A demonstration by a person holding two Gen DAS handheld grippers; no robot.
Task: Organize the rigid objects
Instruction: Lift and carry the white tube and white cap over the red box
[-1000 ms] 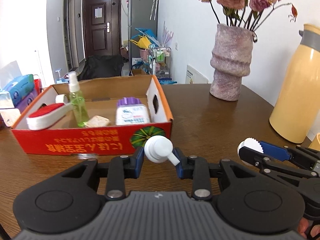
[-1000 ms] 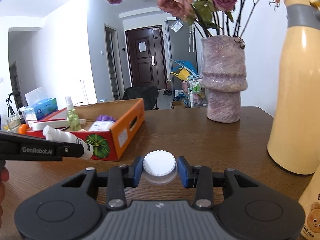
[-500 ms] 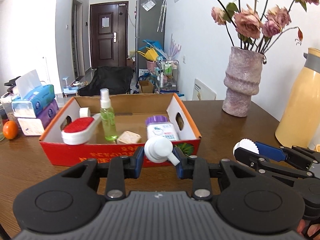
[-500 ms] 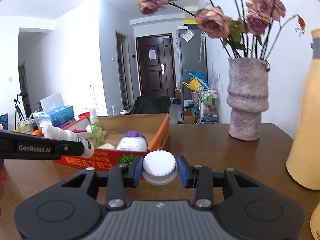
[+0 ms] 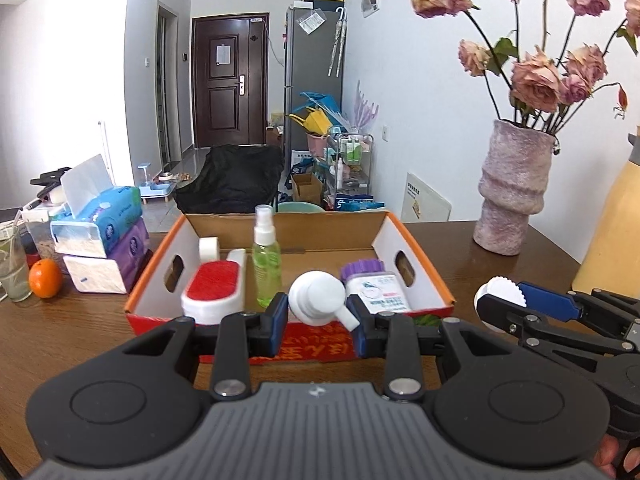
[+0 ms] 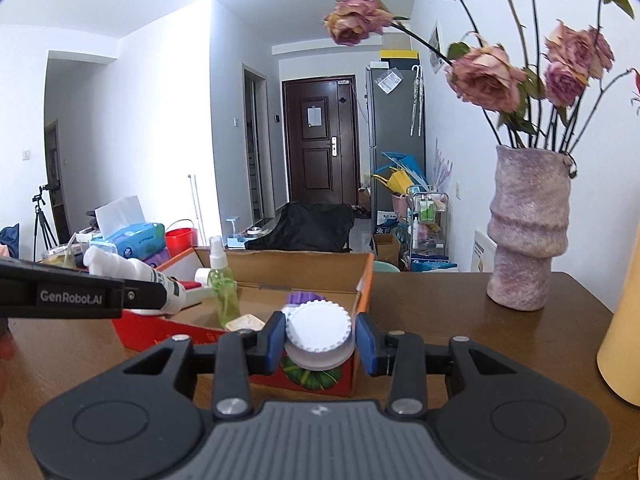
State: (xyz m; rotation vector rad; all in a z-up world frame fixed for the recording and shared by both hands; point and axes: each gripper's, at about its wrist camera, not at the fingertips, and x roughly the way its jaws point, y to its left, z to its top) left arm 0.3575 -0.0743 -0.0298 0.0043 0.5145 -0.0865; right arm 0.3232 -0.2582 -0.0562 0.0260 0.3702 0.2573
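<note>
Pump bottle (image 5: 318,298) in left tongs (image 5: 318,322)

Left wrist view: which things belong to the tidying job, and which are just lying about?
Job:
- red cardboard box
- white pump bottle in left gripper
- white ridged-cap jar in right gripper

Lying about:
- pink textured vase
- orange fruit
- tissue packs
</note>
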